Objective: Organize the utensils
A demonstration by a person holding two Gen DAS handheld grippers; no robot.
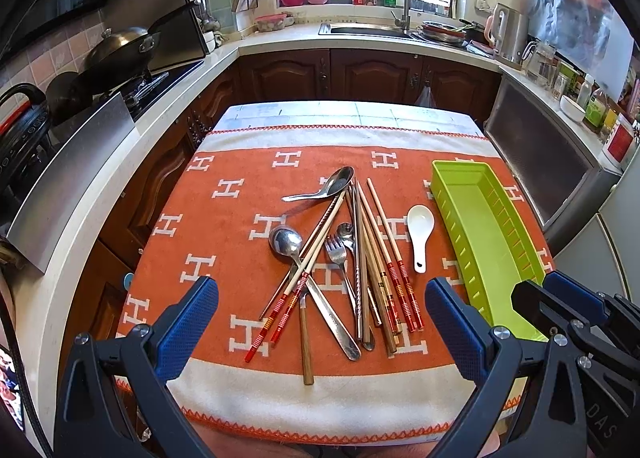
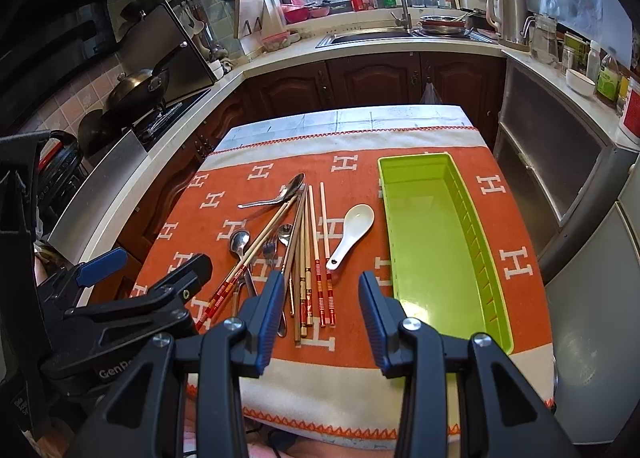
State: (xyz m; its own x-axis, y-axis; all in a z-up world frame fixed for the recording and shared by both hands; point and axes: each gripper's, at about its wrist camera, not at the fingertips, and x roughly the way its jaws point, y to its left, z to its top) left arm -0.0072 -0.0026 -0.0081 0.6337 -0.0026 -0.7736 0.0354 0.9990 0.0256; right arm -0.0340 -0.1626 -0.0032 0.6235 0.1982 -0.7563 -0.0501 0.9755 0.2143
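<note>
While both grippers hover low at the near edge of the tabletop (image 1: 340, 406), nothing is held: the left gripper (image 1: 322, 322) has its blue-padded fingers (image 1: 188, 322) spread wide, and the right gripper (image 2: 320, 310) has its fingers (image 2: 272, 310) parted as well, with only cloth and utensil ends showing between them.

An orange towel (image 1: 224, 242) with white H marks covers the tabletop, and the utensils lie in a loose heap at its middle. Three metal spoons can be counted: one large spoon (image 1: 338, 184) at the far end of the heap, one round-bowled spoon (image 1: 286, 240) on the left, and a smaller one (image 1: 345, 232) half buried among the sticks. One metal fork (image 1: 335, 252) lies beside that small spoon. One white ceramic spoon (image 1: 420, 234) rests apart from the heap, between it and the tray, bowl pointing away. The chopsticks (image 1: 376, 254) cross and overlap; roughly eight are visible, four of them with red-banded ends (image 1: 404, 290), though an exact count is not possible where they stack. A wooden handle (image 1: 306, 342) pokes out toward the near edge; what it belongs to is hidden.

One lime-green plastic tray (image 2: 468, 226) sits to the right of the heap, lengthwise along the towel, slotted along its walls. It holds nothing.
</note>
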